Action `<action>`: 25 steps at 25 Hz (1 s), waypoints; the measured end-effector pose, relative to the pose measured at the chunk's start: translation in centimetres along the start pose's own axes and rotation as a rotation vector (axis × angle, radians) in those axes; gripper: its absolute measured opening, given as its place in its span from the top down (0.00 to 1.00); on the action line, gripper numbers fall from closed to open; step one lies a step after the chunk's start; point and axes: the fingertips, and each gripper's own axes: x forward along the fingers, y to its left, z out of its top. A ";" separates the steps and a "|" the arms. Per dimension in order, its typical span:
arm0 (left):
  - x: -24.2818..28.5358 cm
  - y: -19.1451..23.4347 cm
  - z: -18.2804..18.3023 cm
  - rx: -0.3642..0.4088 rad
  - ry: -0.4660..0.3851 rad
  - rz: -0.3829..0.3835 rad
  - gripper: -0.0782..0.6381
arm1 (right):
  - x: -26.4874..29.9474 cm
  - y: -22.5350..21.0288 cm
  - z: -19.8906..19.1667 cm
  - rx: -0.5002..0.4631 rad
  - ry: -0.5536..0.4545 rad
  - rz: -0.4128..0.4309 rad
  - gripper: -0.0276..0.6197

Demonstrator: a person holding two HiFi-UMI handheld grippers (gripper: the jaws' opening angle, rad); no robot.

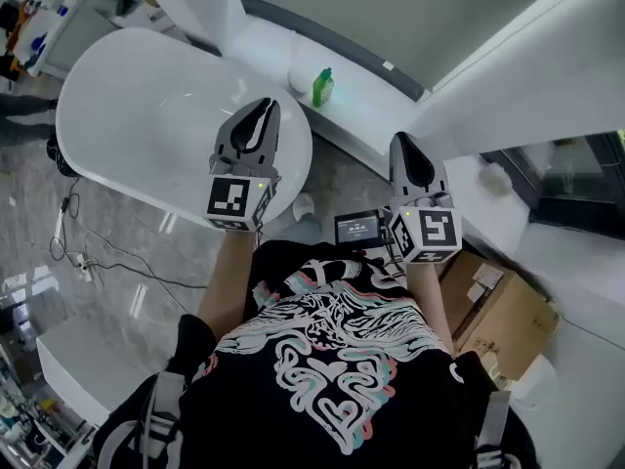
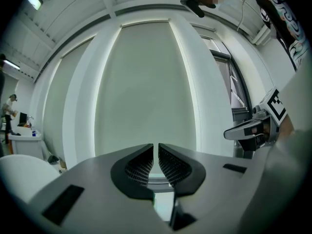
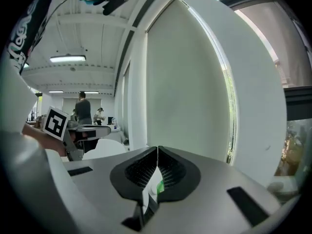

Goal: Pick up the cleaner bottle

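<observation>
The white bathtub (image 1: 127, 96) fills the left side, its curved rim passing under the left gripper (image 1: 262, 107). A long white ledge (image 1: 376, 125) slants along the wall behind it, and a strip of grey floor (image 1: 337, 179) lies open between tub, ledge and person. A cardboard box (image 1: 508, 311) crowds the lower right, beside the right gripper (image 1: 403, 143). Both claws are pressed fully closed with nothing in them, and the green cleaner bottle (image 1: 322, 87) stands upright on the ledge just past the tub's rim, apart from both.
</observation>
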 end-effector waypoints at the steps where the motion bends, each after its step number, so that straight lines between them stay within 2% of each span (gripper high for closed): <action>1: 0.8 0.8 -0.2 -0.008 0.002 -0.005 0.83 | 1.0 0.0 0.2 0.002 0.002 0.000 0.91; 8: 5.5 4.8 -1.0 -0.038 0.009 -0.071 0.83 | 7.3 -0.2 0.6 -0.009 0.039 -0.011 0.91; 13: 7.5 7.4 -1.8 -0.059 0.008 -0.074 0.83 | 10.4 -0.4 0.8 -0.037 0.063 -0.025 0.91; 21: 9.1 7.6 -3.5 -0.052 0.034 -0.086 0.83 | 11.9 -1.7 -0.2 -0.075 0.090 -0.015 0.91; 25: 9.7 6.9 -5.2 -0.055 0.065 -0.090 0.83 | 12.7 -2.5 -1.5 -0.053 0.099 0.008 0.91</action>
